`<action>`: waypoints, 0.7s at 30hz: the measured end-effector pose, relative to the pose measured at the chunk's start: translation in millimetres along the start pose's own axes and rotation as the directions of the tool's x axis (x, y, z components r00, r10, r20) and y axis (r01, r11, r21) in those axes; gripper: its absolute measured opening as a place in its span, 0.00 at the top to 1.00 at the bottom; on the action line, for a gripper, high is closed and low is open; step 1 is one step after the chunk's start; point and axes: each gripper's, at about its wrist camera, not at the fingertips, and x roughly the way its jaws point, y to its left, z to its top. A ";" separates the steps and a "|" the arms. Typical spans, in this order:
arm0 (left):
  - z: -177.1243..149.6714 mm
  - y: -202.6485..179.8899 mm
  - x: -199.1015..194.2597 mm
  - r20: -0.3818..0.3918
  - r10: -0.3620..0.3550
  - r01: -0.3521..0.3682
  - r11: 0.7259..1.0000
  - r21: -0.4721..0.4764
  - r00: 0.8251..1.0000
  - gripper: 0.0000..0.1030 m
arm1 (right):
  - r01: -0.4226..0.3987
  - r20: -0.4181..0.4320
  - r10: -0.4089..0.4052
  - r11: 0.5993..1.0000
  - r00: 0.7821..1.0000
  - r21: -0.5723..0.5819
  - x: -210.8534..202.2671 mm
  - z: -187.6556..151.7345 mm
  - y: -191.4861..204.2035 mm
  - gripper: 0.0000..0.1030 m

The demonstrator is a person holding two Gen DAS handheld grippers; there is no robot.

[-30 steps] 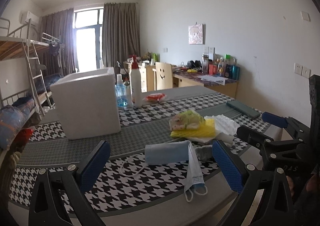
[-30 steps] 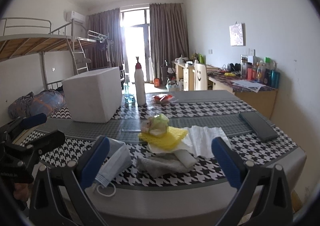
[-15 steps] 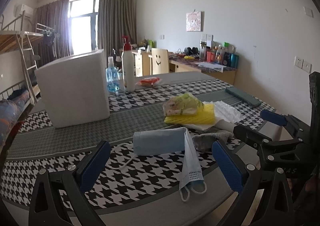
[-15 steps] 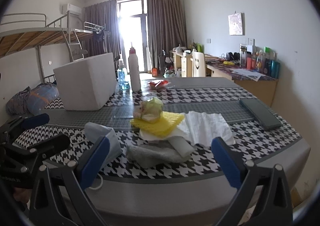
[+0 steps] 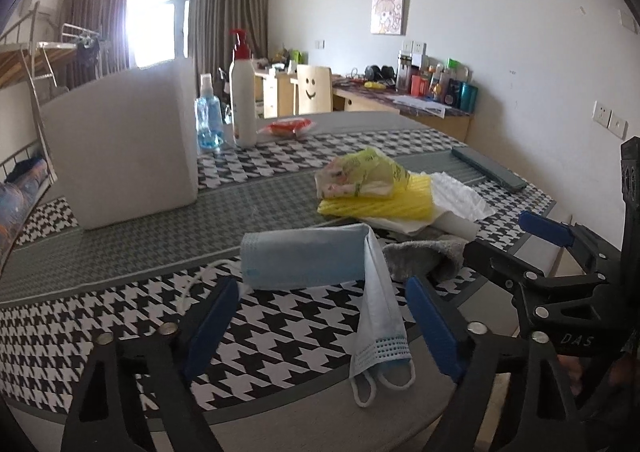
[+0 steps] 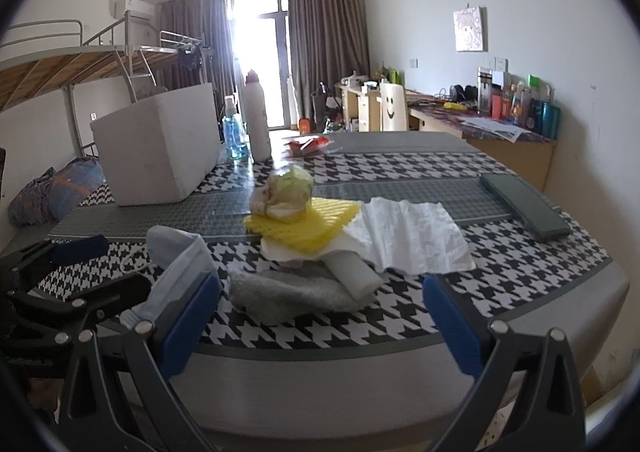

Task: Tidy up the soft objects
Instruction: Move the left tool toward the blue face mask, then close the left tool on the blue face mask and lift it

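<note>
Both grippers have dropped closer to the table; left gripper (image 5: 316, 316) is closing, empty, blue face mask (image 5: 320, 264) just ahead between its pads. Right gripper (image 6: 320, 316) stands wide, empty. Pinch the folded body, not the loops.

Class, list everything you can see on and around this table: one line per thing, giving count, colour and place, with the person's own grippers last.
face mask: 1, light blue, near table edge, one end hanging over
grey cloth: 1, grey, right of mask
yellow sponge: 1, yellow, mid-table pile
crumpled bag: 1, yellow-green, atop sponge
tissue: 1, white, right of sponge
foam box: 1, white, far left
pump bottle: 1, white, behind box
spray bottle: 1, blue, beside pump bottle
dark case: 1, dark green, far right
left gripper: blue pads, closing, nothing gripped
right gripper: blue pads, open
</note>
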 end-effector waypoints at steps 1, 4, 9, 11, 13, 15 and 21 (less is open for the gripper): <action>-0.2 -0.1 2.5 -0.007 -0.003 0.003 1.000 -0.003 1.000 0.22 | -0.001 -0.005 0.001 1.000 1.000 0.002 1.5 -0.6 -0.2 0.00; 0.2 -1.2 11.4 -0.034 0.002 -0.002 1.000 -0.011 0.999 0.28 | -0.003 -0.015 0.003 1.000 1.000 0.001 5.1 -2.6 -1.7 0.00; 0.4 -6.3 23.0 -0.065 -0.017 0.016 1.000 -0.007 0.998 0.37 | -0.004 -0.031 0.004 1.000 1.000 0.004 10.9 -5.6 -5.0 0.00; 0.1 -7.3 27.8 -0.081 -0.024 0.023 1.000 -0.011 0.996 0.42 | -0.008 -0.034 0.008 1.000 0.999 0.008 13.0 -7.0 -7.5 0.00; 0.3 -8.3 30.1 -0.096 -0.041 0.039 0.999 -0.020 0.995 0.44 | -0.013 -0.039 0.013 1.000 0.999 0.011 15.2 -7.7 -9.1 0.00; 1.0 -9.9 29.6 -0.095 -0.065 0.063 0.998 -0.025 0.993 0.45 | -0.021 -0.046 0.021 1.000 0.999 0.016 17.9 -7.7 -10.6 0.00; 4.0 -16.5 24.9 -0.076 -0.078 0.077 0.997 -0.010 0.994 0.45 | -0.035 -0.045 0.036 0.999 0.998 0.022 19.4 -6.3 -14.0 0.01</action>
